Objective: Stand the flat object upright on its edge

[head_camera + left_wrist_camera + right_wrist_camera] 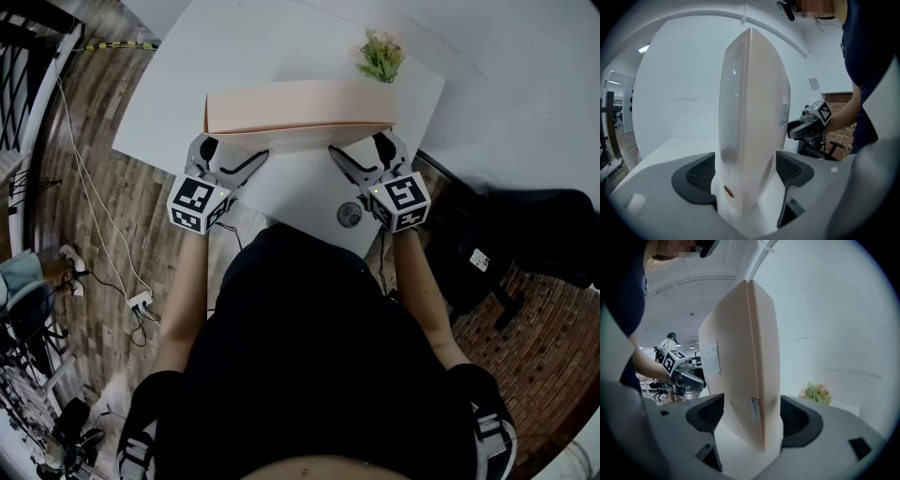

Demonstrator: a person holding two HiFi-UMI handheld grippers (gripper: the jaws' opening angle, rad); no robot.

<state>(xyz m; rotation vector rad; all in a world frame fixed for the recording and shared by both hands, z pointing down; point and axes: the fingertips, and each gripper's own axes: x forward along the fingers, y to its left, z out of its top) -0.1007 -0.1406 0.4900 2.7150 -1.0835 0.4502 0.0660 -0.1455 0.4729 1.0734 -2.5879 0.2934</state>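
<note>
Here, white table (187,103), upright flat box (300,108), plank floor (103,187), plant (380,56)

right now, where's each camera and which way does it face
head view: on the person's head, facing steeply down at the white table; shows torso, forearms, left gripper, right gripper.
left gripper view: on the left gripper, looking along its fingers at the upright flat box, end-on.
right gripper view: same from the opposite end, past its own fingers.
shared: all show the box; each gripper view sees the other gripper.
</note>
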